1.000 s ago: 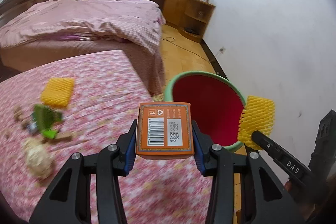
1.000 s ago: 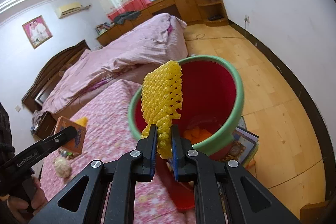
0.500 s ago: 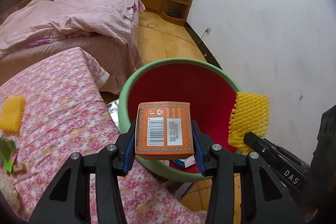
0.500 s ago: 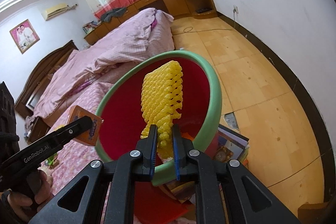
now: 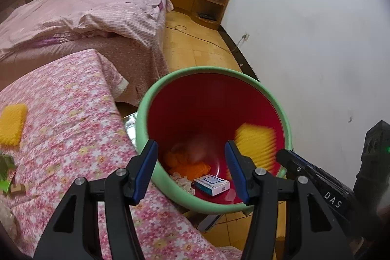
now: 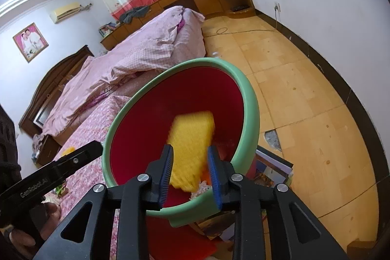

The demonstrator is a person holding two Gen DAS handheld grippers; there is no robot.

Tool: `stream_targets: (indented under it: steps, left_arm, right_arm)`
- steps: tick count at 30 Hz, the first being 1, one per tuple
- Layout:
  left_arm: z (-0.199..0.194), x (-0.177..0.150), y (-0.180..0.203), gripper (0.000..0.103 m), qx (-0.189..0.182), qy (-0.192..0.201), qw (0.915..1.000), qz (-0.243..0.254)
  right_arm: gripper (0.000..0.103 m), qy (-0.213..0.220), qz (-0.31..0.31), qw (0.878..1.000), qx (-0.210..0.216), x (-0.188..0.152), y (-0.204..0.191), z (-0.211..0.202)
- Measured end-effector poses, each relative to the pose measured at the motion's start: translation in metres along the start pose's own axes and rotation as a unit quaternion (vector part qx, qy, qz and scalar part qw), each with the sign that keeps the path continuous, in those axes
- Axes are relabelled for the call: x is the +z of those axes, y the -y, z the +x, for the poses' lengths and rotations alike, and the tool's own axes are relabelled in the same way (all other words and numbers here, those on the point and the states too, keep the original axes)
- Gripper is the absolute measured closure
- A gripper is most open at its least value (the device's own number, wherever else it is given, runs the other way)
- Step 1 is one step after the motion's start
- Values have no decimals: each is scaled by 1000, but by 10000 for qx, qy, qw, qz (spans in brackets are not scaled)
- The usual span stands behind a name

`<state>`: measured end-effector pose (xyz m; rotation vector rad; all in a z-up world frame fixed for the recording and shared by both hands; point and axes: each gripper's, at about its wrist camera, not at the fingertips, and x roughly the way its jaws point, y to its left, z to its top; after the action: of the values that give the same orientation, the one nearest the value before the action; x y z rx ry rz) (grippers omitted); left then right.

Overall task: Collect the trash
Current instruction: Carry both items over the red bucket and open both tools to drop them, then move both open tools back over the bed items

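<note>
A green bin (image 5: 265, 94) with a red inside (image 6: 248, 99) stands by the flowered bed. My left gripper (image 5: 191, 171) is open and empty over its near rim. A blurred orange shape (image 5: 197, 146) drops inside the bin. My right gripper (image 6: 190, 173) is open over the bin; a blurred yellow foam net (image 6: 191, 135) falls between its fingers, and shows in the left wrist view (image 5: 256, 144). A white and blue box (image 5: 211, 185) and orange trash (image 5: 185, 162) lie in the bin.
Another yellow foam net (image 5: 12, 123) and green scraps (image 5: 4, 172) lie on the flowered bedcover (image 5: 68, 113). Books (image 6: 270, 169) lie on the wooden floor beside the bin. A pink bed (image 5: 85, 16) stands behind and a white wall (image 5: 316, 40) to the right.
Both grippers have opened over the bin. The orange box has left my left gripper and the yellow foam net has left my right gripper; both are dropping in.
</note>
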<state>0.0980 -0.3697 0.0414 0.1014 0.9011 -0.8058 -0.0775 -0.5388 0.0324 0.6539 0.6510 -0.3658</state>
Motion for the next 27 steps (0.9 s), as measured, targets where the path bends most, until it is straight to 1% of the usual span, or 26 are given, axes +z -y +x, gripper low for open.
stream_targets:
  steps: [6, 11, 15, 17, 21, 27]
  left_arm:
    - [-20, -5, -13, 46, 163, 115, 9996, -216]
    - [-41, -14, -26, 46, 317, 234, 9985, -388]
    - [-61, -24, -35, 46, 399, 328, 9971, -552]
    - [-69, -27, -39, 46, 459, 367, 9965, -586]
    - [-89, -37, -51, 46, 541, 465, 9950, -705]
    - [-117, -49, -79, 46, 813, 613, 9900, -972]
  right_arm:
    - [69, 32, 2, 10000, 87, -2, -1, -5]
    - [68, 127, -6, 9997, 185, -6, -9, -18]
    - [61, 204, -24, 9996, 215, -9, -16, -29]
    - [60, 234, -7, 9995, 231, -11, -20, -36]
    - [54, 239, -24, 9993, 294, -15, -29, -44]
    - [51, 282, -159, 9988, 377, -24, -47, -56]
